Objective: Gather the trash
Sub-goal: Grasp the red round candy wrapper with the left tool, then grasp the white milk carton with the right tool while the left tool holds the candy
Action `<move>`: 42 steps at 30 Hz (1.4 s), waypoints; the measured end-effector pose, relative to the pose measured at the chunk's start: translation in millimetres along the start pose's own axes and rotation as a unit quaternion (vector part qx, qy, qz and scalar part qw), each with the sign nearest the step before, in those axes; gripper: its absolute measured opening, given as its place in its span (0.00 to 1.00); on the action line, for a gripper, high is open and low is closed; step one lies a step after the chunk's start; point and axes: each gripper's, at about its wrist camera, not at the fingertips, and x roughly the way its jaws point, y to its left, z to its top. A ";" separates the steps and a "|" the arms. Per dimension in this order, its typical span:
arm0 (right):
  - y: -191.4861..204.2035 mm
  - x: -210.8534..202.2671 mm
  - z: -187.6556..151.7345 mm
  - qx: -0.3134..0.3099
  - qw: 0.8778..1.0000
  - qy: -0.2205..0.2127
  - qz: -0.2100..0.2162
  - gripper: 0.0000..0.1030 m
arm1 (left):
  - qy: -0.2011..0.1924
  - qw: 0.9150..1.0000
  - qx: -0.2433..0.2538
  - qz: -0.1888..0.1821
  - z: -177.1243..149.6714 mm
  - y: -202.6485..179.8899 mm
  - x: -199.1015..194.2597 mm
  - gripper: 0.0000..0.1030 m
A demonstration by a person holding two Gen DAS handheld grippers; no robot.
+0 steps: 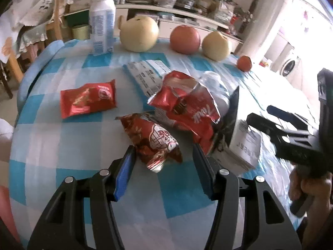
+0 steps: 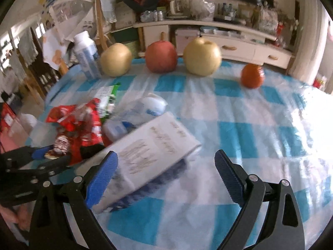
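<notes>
We see wrappers (image 1: pixel 183 112) heaped mid-bench (image 1: pixel 62 145); carton (image 1: pixel 239 145) right of heap; lone packet (image 1: pixel 87 101) left; bottle (image 1: pixel 103 20) and fruit row (image 1: pixel 185 39) behind.

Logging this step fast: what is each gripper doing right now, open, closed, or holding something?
Left gripper: open, jaws either side of a red snack wrapper, not pressing it.
Right gripper: open wide, holding nothing; a white carton lies between the jaws.

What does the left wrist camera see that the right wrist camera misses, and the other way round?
Only the left wrist view shows the flat red packet lying apart from the pile. Only the right wrist view shows the top face of the white box and a green-edged wrapper. Both show the crumpled red wrappers, the milk bottle, the red apple and the checked tablecloth.
</notes>
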 end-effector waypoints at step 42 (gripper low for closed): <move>-20.6 5.1 -5.4 0.080 0.995 0.036 0.046 0.94 | -0.018 0.994 0.105 0.013 -15.2 -109.7 22.1 0.44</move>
